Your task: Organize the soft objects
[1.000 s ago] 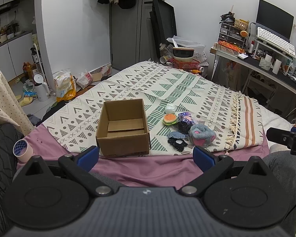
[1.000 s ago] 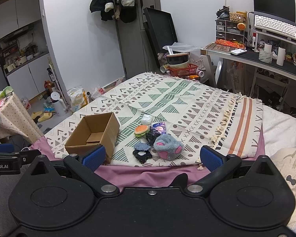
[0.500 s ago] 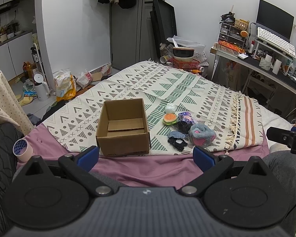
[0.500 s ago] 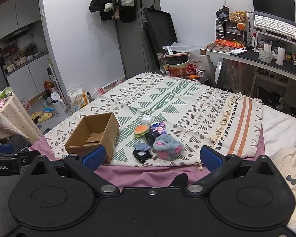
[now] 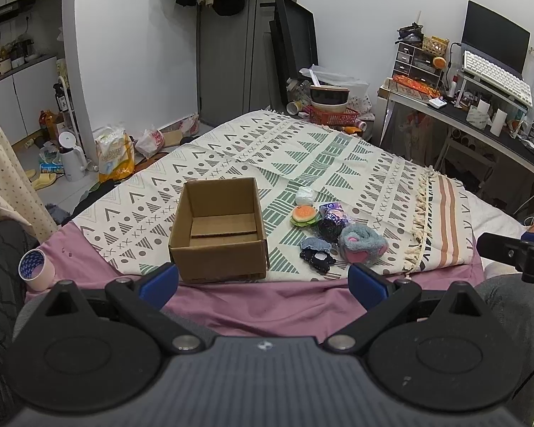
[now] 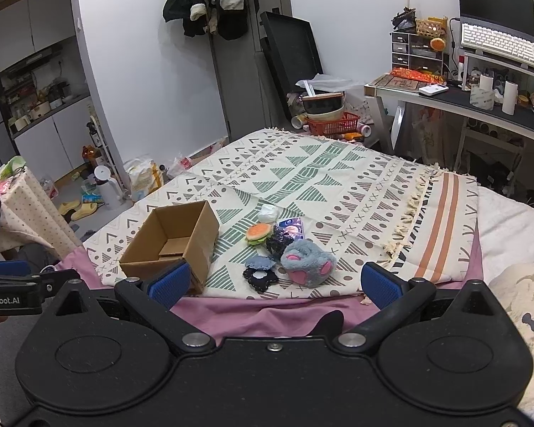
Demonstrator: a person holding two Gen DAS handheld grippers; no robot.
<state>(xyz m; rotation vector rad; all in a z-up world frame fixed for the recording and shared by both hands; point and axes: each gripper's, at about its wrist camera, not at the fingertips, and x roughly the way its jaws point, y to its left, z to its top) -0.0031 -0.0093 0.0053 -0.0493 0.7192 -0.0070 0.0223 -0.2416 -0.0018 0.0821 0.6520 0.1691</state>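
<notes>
We read one text only: "enRobot.AI", white letters cut off at the frame edge, on the black body of the left gripper (image 6: pixel 14 274) seen from the right wrist view. Other labels too small.

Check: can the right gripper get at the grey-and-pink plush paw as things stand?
Probably yes. The right gripper is open and empty, the grey-and-pink plush paw lies uncovered at the near edge of the pile, and nothing stands between them.
</notes>
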